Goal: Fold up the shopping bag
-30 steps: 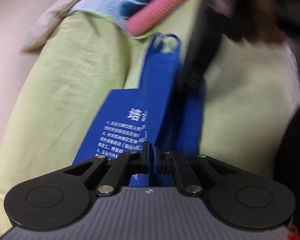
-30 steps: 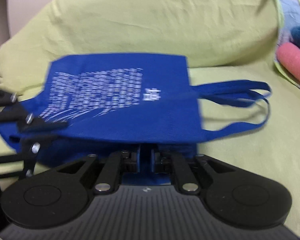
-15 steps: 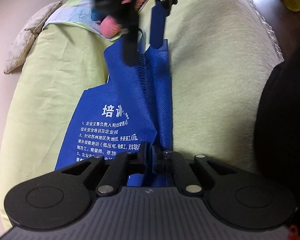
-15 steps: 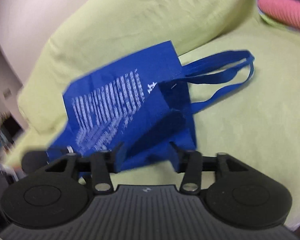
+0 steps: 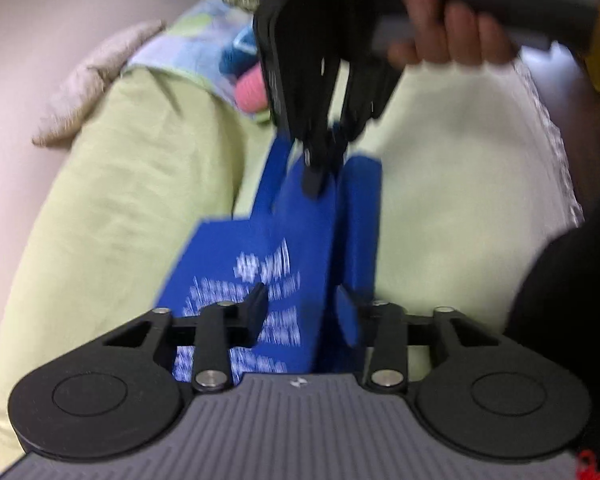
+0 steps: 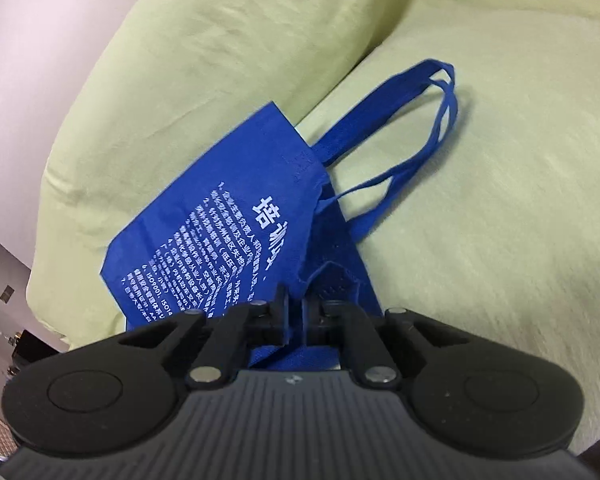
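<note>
A blue shopping bag (image 6: 228,216) lay mid-frame on a green sofa (image 6: 500,200). The right gripper (image 6: 296,316) pinched its edge; the left gripper (image 5: 302,312) stood released. The fabric looked light and floppy, best grasped at corners.

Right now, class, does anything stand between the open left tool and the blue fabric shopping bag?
Nothing visible does. The left tool is open with the blue non-woven shopping bag directly between its fingers; the right tool pinches the bag's far end.
</note>
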A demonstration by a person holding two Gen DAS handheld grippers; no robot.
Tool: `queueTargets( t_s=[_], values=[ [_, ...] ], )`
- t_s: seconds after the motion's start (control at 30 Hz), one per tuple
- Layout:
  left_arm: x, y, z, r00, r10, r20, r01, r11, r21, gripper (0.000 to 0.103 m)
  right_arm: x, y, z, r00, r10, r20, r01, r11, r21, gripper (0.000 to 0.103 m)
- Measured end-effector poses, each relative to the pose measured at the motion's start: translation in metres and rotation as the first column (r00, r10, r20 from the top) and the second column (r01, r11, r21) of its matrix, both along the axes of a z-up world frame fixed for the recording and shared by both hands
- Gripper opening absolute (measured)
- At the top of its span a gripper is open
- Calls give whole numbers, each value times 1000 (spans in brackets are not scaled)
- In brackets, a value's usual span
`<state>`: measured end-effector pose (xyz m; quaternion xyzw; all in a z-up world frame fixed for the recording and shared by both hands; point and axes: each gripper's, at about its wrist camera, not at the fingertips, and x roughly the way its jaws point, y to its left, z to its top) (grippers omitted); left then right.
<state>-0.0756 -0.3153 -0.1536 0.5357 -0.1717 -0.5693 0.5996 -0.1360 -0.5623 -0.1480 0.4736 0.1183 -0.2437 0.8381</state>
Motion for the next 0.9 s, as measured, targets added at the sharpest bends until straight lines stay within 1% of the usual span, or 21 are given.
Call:
queueTargets(
  t_s=[0.07,0.1,0.13,0.17,0.2,0.23,0.27,0.3,0.33,0.37,0.43,0.47,0.5,0.53,0.63,0.67,0.73,0.83,0.9],
  values=[
    [-4,-11,-2,1000,2,6,-2,1000,1,48,1,0,3,1000,4,7,-4,1000,-9,6],
    [-6,-16,-6,1000,6,18,-6,1000,10,44,0,1,3,1000,6,6,-6,1000,-14,6],
    [-8,-19,-10,1000,10,28,-11,1000,20,25,-1,2,4,1000,8,6,-8,1000,-20,6],
    [-8,-21,-14,999,12,32,-13,999,29,11,-2,3,5,1000,11,6,-11,1000,-25,6],
    [-8,-23,-17,999,10,31,-12,999,41,6,-2,3,5,1000,13,5,-13,999,-30,6],
    [-8,-25,-18,1000,14,25,-15,999,46,1,-6,3,5,1000,18,-1,-18,999,-34,9],
    [-7,-26,-18,1000,22,9,-23,999,45,0,-9,3,5,1000,22,-7,-22,999,-37,12],
    [-5,-27,-15,999,34,-10,-34,999,34,0,-13,5,8,999,31,-23,-32,997,-71,17],
    [-3,-27,-13,999,45,-26,-44,999,23,0,-17,7,11,998,39,-39,-43,994,-105,18],
    [-2,-27,-11,998,51,-38,-51,999,17,0,-19,13,13,996,66,-59,-74,985,-158,18],
    [-1,-27,-8,998,56,-40,-56,998,-1,0,-22,26,17,988,115,-102,-138,956,-261,17],
    [-1,-27,-7,998,56,-36,-56,998,-4,0,-18,31,15,982,141,-126,-172,943,-284,16],
    [-2,-28,-7,998,57,-30,-57,998,-10,0,-14,35,13,974,167,-151,-206,929,-307,12],
    [-3,-28,-6,998,57,-23,-57,998,-15,0,-11,40,11,966,191,-176,-241,914,-328,12],
    [-5,-25,-3,999,48,-13,-48,999,-22,0,2,45,-2,950,217,-225,-285,897,-339,10],
    [-5,-23,-3,999,41,0,-41,999,-19,0,5,45,-4,948,208,-243,-285,892,-351,9],
    [-7,-18,-5,999,25,35,-24,1000,-12,0,12,46,-8,942,188,-277,-286,881,-376,0],
    [-9,-10,-12,998,-6,68,5,1000,18,0,17,41,-12,942,171,-289,-280,874,-396,0],
    [-11,-4,-21,993,-40,112,34,998,49,0,16,37,-13,946,159,-284,-267,878,-398,0]
  ],
)
